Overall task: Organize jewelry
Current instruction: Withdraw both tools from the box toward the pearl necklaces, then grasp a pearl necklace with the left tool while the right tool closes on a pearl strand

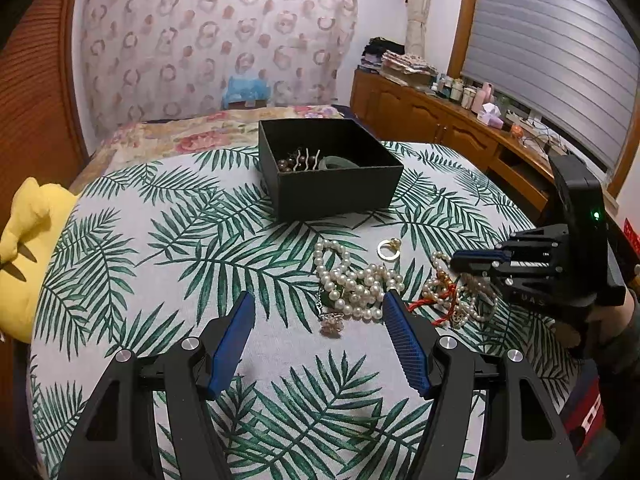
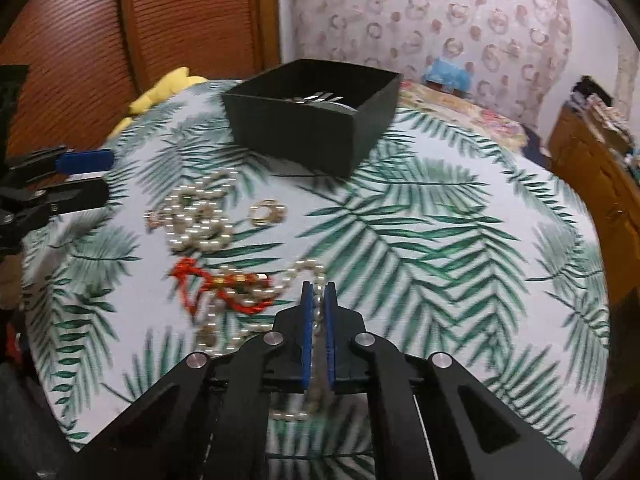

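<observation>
A black open box (image 1: 332,168) (image 2: 316,116) stands at the far side of the leaf-print table and holds brown beads and a green bangle (image 1: 336,163). A heap of pearl necklaces (image 1: 356,284) (image 2: 200,216), a gold ring (image 1: 389,249) (image 2: 266,212) and a pearl strand tangled with a red cord (image 1: 440,304) (image 2: 224,288) lie in front of it. My left gripper (image 1: 320,308) is open just before the pearl heap. My right gripper (image 2: 319,290) (image 1: 460,266) is shut on the pearl strand (image 2: 318,304).
A yellow plush toy (image 1: 28,248) sits at the table's left edge. A bed with a floral cover (image 1: 224,128) lies behind the table. A wooden sideboard (image 1: 460,128) with bottles runs along the right wall under the window.
</observation>
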Motion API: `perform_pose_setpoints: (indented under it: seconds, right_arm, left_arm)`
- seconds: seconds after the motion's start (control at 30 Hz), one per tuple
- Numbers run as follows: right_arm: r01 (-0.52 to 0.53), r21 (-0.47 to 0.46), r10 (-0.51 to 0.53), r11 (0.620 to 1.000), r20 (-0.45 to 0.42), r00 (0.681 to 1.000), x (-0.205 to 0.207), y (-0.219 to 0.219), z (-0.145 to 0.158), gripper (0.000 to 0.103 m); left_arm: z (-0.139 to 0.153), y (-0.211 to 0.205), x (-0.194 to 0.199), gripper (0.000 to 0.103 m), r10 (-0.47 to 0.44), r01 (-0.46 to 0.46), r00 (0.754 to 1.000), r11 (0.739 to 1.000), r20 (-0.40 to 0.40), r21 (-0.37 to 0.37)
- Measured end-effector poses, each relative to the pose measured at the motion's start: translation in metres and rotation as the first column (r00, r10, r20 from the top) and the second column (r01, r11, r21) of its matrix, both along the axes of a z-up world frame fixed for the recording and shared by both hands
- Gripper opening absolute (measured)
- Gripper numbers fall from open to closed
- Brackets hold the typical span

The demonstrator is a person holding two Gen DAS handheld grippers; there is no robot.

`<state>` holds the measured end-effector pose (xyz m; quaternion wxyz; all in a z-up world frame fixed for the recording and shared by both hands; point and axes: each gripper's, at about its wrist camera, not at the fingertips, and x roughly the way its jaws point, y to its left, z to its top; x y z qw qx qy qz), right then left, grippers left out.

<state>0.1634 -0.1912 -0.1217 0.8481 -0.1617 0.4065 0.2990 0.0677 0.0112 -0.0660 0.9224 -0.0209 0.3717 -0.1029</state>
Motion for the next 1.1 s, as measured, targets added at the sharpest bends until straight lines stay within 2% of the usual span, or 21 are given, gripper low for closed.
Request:
perform_pose_setpoints:
  seconds: [0.27, 0.5, 0.67, 0.9, 1.03, 1.1]
  right_arm:
    - [0.037, 0.025, -0.037, 0.999, 0.012, 0.999, 0.004, -0.010, -0.001, 0.007]
    - [0.040, 0.044, -0.041, 0.998, 0.008, 0.999, 0.004, -0.013, -0.001, 0.007]
    - [0.041, 0.038, -0.041, 0.998, 0.013, 0.999, 0.004, -0.013, -0.001, 0.007]
    - [0.041, 0.025, -0.041, 0.999, 0.024, 0.999, 0.003, -0.010, -0.001, 0.007]
    - [0.041, 0.028, -0.041, 0.999, 0.022, 0.999, 0.003, -0.011, -0.001, 0.007]
    - [0.041, 0.036, -0.042, 0.999, 0.016, 0.999, 0.004, -0.012, -0.001, 0.007]
  left_arm:
    - [-0.010, -0.003, 0.020, 0.063, -0.017, 0.017, 0.999, 1.000, -0.036, 0.008]
    - [-0.018, -0.007, 0.057, 0.041, -0.042, 0.044, 0.995, 0.999, -0.088, 0.024]
    - [-0.023, -0.010, 0.077, 0.032, -0.058, 0.062, 0.991, 0.998, -0.123, 0.029]
    - [-0.031, -0.019, 0.092, 0.032, -0.081, 0.098, 0.982, 0.990, -0.170, 0.099]
    - [-0.032, -0.022, 0.094, 0.031, -0.090, 0.112, 0.982, 0.985, -0.165, 0.131]
    - [-0.032, -0.025, 0.096, 0.007, -0.092, 0.115, 0.984, 0.983, -0.155, 0.145]
